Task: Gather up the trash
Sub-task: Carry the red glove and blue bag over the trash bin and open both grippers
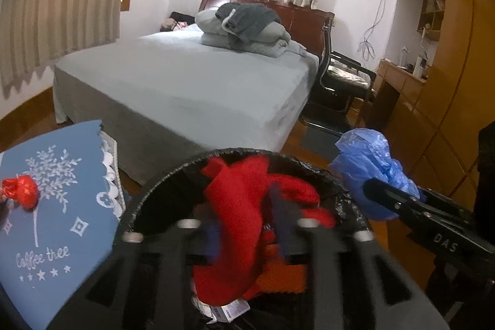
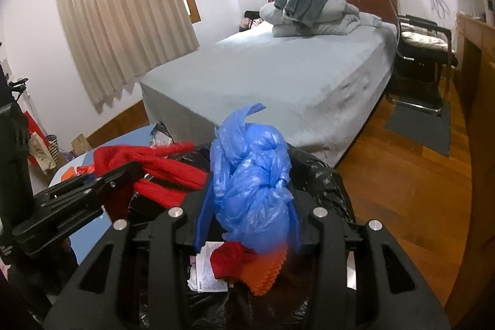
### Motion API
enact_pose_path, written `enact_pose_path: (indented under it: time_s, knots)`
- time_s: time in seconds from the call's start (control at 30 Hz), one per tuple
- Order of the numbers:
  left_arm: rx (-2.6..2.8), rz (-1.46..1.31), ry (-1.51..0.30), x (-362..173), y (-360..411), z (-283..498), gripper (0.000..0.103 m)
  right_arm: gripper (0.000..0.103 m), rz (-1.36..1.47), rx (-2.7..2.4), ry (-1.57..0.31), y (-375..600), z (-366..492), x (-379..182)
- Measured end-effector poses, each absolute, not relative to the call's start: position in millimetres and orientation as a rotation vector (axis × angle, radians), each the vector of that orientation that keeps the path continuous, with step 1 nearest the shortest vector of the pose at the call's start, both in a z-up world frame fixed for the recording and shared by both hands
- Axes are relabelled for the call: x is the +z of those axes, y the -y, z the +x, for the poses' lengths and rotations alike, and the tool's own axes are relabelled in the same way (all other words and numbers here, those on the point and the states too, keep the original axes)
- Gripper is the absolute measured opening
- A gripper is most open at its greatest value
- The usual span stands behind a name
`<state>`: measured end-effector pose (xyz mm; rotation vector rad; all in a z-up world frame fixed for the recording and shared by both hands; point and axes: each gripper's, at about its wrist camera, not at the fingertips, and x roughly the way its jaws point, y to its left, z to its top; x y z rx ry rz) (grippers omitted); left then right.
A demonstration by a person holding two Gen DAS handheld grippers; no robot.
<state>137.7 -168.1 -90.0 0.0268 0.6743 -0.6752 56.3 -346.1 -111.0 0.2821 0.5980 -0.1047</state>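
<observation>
A bin lined with a black bag [image 1: 167, 178] stands right below both grippers. My left gripper [image 1: 246, 221] is over its mouth with the jaws apart; a red cloth [image 1: 235, 206] hangs loosely between them, clear of the right pad. My right gripper [image 2: 247, 212] is shut on a crumpled blue plastic bag [image 2: 250, 175] above the bin [image 2: 324, 175]. That blue bag [image 1: 368, 163] and the right gripper [image 1: 380, 194] also appear on the right of the left wrist view. An orange mesh piece [image 2: 263, 271] and a paper label [image 2: 210, 271] lie inside the bin. A red crumpled wrapper [image 1: 23, 192] rests on the table.
A table with a blue "Coffee tree" cloth [image 1: 62, 237] is left of the bin. Beyond it are a grey bed [image 1: 191, 82] with folded bedding, a black chair [image 1: 343, 73], a wooden desk [image 1: 399, 76] and wood floor [image 2: 402, 175]. Paper bags [image 2: 40, 147] sit by the wall.
</observation>
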Motion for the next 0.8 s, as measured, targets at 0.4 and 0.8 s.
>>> enact_pose_path:
  time_s: [0.4,0.8]
  knots:
    - [-0.58,0.003,-0.613,-71.3,123.7,133.7,0.09,0.092,0.28,-0.134,-0.593,343.2,55.7,-111.7]
    - [-0.355,-0.006,-0.579,-69.0,33.4,122.4,0.097,0.095,0.244,-0.06,-0.613,301.8,62.0,-106.6]
